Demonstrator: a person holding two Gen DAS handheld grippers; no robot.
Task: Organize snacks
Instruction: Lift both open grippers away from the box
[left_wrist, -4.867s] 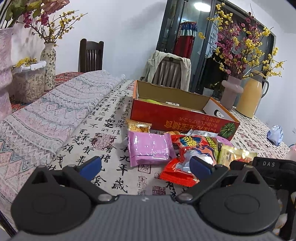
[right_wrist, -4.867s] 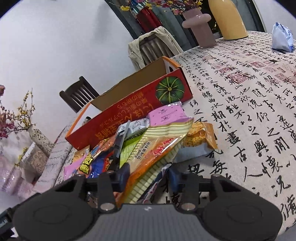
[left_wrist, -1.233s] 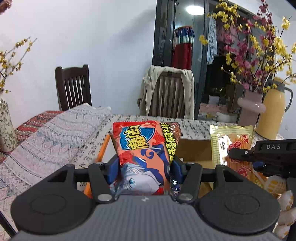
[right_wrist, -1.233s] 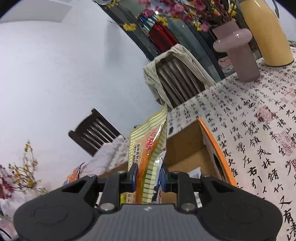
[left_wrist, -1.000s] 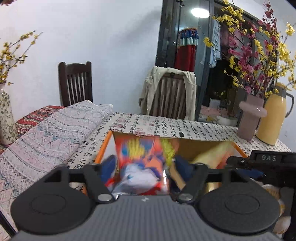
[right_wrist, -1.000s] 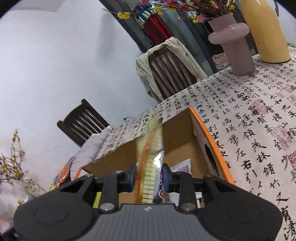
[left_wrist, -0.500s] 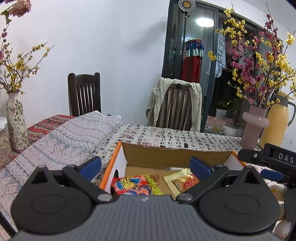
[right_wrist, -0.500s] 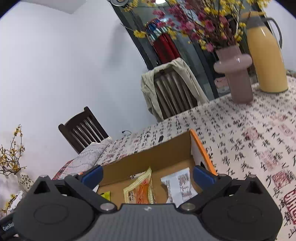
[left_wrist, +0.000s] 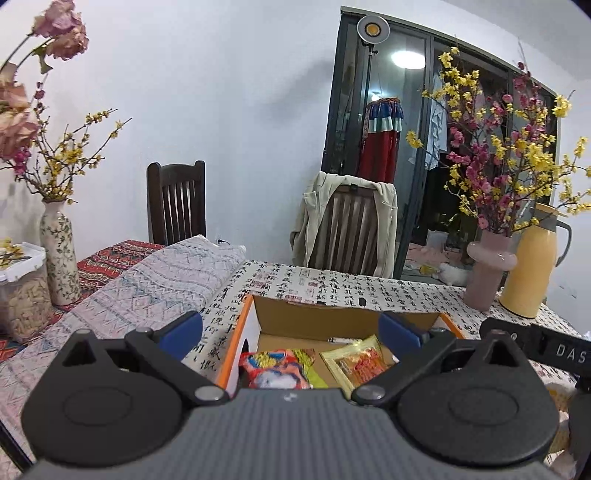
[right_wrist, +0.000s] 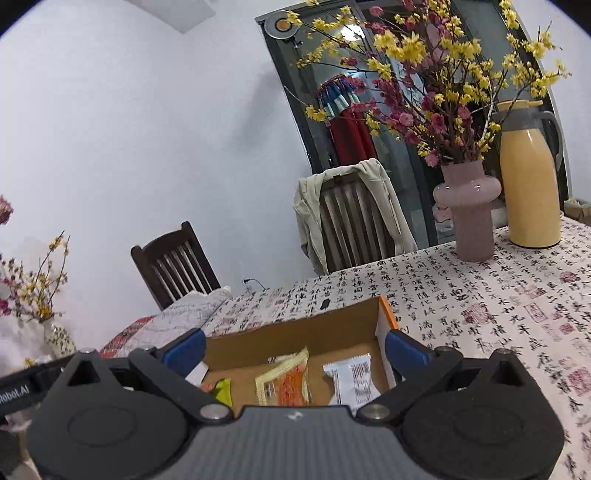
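While spread: fingers above box rim.

Left claw spread wide and empty above cardboard box, red snack packet, yellow snack packet inside

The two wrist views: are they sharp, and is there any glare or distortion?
Left wrist view: sharp, though the red snack packet in the cardboard box looks slightly soft; round lamp glares; door frame bows. Right wrist view: sharp, tablecloth blurs toward the right edge; dark corners.
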